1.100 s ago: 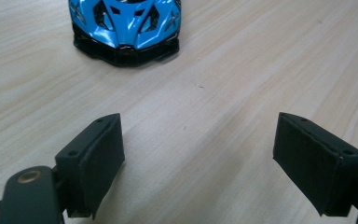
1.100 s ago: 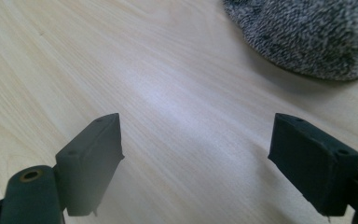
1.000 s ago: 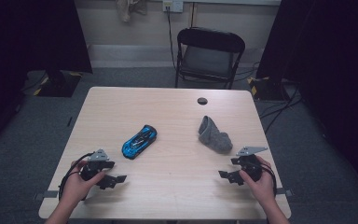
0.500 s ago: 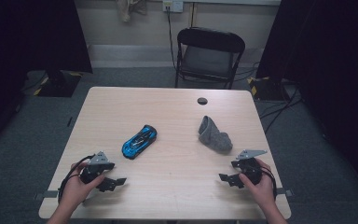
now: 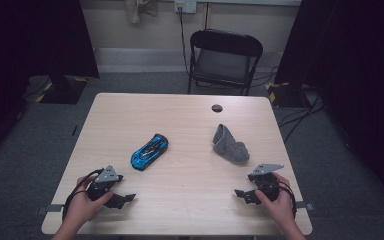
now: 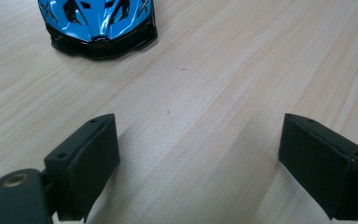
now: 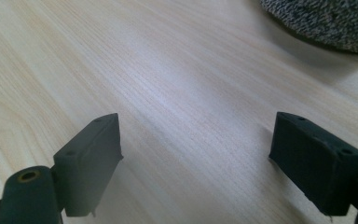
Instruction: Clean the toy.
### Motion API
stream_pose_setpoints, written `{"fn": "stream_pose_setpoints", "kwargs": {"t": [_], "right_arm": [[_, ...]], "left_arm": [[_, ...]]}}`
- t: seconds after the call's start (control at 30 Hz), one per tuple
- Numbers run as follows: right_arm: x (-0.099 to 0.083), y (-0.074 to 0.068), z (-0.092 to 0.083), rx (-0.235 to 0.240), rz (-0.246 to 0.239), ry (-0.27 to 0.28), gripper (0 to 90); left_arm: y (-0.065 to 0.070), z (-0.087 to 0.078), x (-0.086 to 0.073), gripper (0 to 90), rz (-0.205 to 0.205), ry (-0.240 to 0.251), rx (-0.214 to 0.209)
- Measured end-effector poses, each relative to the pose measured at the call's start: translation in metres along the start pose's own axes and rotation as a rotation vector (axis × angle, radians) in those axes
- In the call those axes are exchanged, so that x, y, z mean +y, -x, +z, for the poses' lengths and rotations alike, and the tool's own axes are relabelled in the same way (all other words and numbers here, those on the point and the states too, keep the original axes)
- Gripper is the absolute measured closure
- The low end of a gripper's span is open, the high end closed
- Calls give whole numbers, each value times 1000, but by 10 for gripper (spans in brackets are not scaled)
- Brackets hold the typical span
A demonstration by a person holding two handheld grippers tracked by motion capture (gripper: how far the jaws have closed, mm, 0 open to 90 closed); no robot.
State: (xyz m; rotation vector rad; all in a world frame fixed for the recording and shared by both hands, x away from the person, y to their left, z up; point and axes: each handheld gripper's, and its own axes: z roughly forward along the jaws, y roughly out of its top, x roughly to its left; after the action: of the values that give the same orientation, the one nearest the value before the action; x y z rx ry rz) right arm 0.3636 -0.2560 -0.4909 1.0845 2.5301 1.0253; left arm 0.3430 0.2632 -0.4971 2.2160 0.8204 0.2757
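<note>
A blue toy car (image 5: 150, 151) lies near the middle of the wooden table (image 5: 180, 115), and its end (image 6: 100, 23) fills the top left of the left gripper view. A grey sock (image 5: 229, 145) lies to the right of the car; its edge (image 7: 326, 18) shows at the top right of the right gripper view. My left gripper (image 5: 122, 199) rests low at the front left, open, jaws wide over bare wood (image 6: 196, 158). My right gripper (image 5: 244, 194) sits at the front right, open too, with nothing between its jaws (image 7: 196, 158).
A small black disc (image 5: 217, 108) lies near the table's far edge. A black folding chair (image 5: 223, 60) stands behind the table. Cables run across the floor at the right. Dark curtains flank the room on both sides.
Both hands have drawn back slightly toward the table's front edge. The car and the sock have not moved.
</note>
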Motion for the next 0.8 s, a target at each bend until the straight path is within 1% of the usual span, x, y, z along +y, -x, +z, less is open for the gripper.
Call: {"fn": "stream_pose_setpoints", "kwargs": {"t": [0.07,0.1,0.17,0.2,0.33,0.37,0.43,0.5,0.57,0.67,0.8], "right_arm": [[-1,0,0,-2,-8,5,156],[-1,-1,0,-5,-14,8,155],[-2,-2,1,-13,-19,10,153],[-2,-3,1,-19,-30,11,152],[-4,-3,1,-18,-33,24,148],[-5,-3,1,-19,-35,32,148],[-8,-4,2,-30,-56,50,148],[-8,-5,2,-34,-65,48,145],[-8,-5,3,-34,-64,56,142],[-11,-5,4,-33,-66,84,138],[-11,-4,4,-33,-68,84,137]], "left_arm": [[1,1,0,91,20,-4,1],[2,2,0,80,19,-4,-5],[3,2,0,67,46,-15,0],[3,2,0,62,47,-15,-1],[4,3,-1,36,53,-15,-7],[4,4,-1,30,65,-15,-6],[5,5,-1,5,68,-10,-6],[5,5,-2,0,64,-8,-6],[5,5,-2,0,66,-7,-8],[5,5,-2,0,66,-7,-8],[5,5,-2,0,61,-2,-7]]}}
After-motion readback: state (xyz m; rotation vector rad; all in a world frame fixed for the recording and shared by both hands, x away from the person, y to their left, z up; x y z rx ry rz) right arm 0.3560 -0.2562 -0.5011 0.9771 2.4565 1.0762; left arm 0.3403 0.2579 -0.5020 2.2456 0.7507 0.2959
